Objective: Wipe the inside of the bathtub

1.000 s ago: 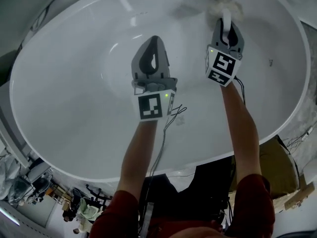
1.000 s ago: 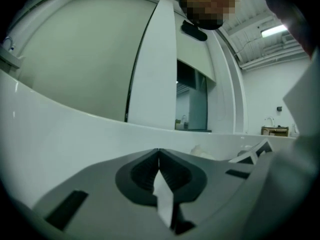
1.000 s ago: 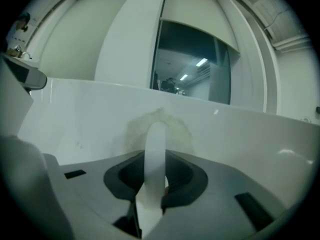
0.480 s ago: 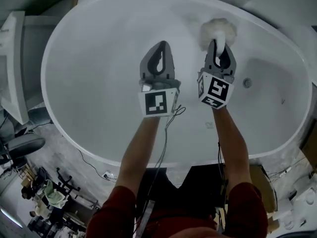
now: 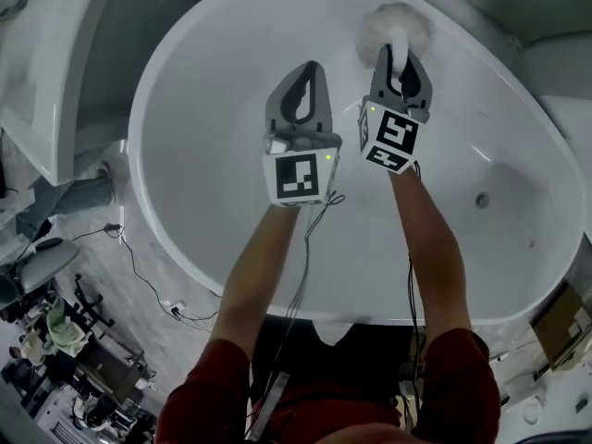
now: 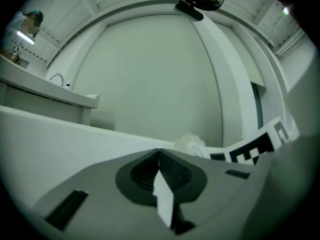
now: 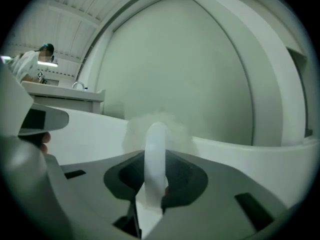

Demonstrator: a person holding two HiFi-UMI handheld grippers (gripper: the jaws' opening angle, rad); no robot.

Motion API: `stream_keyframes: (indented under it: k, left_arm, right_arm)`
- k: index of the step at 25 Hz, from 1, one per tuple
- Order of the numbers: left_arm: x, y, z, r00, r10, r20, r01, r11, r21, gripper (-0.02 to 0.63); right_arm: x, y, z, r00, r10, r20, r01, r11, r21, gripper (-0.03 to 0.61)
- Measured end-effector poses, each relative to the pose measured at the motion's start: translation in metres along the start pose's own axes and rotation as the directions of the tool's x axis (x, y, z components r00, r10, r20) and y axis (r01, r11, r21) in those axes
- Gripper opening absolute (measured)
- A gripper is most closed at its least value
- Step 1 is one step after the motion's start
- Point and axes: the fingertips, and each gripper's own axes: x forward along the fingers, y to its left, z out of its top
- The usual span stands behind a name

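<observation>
The white oval bathtub fills the head view. My right gripper is shut on the white handle of a fluffy white duster, whose head rests against the tub's far inner wall near the rim. The fluffy duster shows blurred ahead of the jaws in the right gripper view. My left gripper hangs over the tub's inside just left of the right one, jaws shut with nothing between them. The left gripper faces the tub wall, with the duster to its right.
The drain sits in the tub floor at the right. A white counter stands left of the tub. Cables and clutter lie on the floor at the lower left. A person stands far off by a sink.
The head view has swung, so the tub sits further right and turned in the frame. Both grippers stay side by side; the duster has slid along the far wall.
</observation>
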Motion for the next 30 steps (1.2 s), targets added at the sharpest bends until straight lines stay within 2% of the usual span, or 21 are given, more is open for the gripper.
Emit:
stream_keyframes:
  k: [4, 8, 15, 18, 22, 27, 30]
  left_arm:
    - [-0.004, 0.035, -0.004, 0.999, 0.037, 0.01, -0.036, 0.999, -0.013, 0.017]
    - [-0.01, 0.048, -0.026, 0.999, 0.038, -0.011, -0.038, 0.999, -0.004, 0.017]
    - [-0.005, 0.032, -0.035, 0.999, 0.039, -0.032, -0.038, 0.999, 0.009, 0.017]
    - [-0.005, 0.006, -0.033, 0.999, 0.029, -0.035, -0.029, 0.999, 0.015, 0.017]
    - [-0.014, -0.072, -0.026, 1.0, -0.012, -0.029, 0.013, 1.0, 0.028, 0.017]
    - [0.009, -0.077, -0.031, 0.997, -0.06, -0.039, 0.061, 0.998, 0.03, 0.017]
    - [0.018, -0.11, -0.033, 0.994, -0.101, -0.041, 0.102, 0.994, 0.031, 0.017]
  right_arm:
    - [0.039, 0.026, 0.001, 1.0, 0.014, -0.01, -0.015, 0.998, -0.066, 0.092]
    - [0.056, 0.037, -0.006, 1.0, 0.001, -0.024, -0.004, 0.99, -0.142, 0.094]
    - [0.055, 0.034, -0.009, 0.999, 0.036, -0.031, -0.04, 0.99, -0.136, 0.092]
    - [0.041, 0.005, -0.014, 0.998, 0.036, -0.055, -0.044, 0.987, -0.154, 0.092]
    - [-0.009, -0.076, -0.021, 0.998, -0.006, -0.057, -0.003, 0.989, -0.149, 0.092]
    - [-0.003, -0.092, -0.035, 0.996, -0.046, -0.072, 0.035, 0.987, -0.154, 0.092]
    - [-0.016, -0.124, -0.046, 0.994, -0.074, -0.081, 0.061, 0.986, -0.156, 0.092]
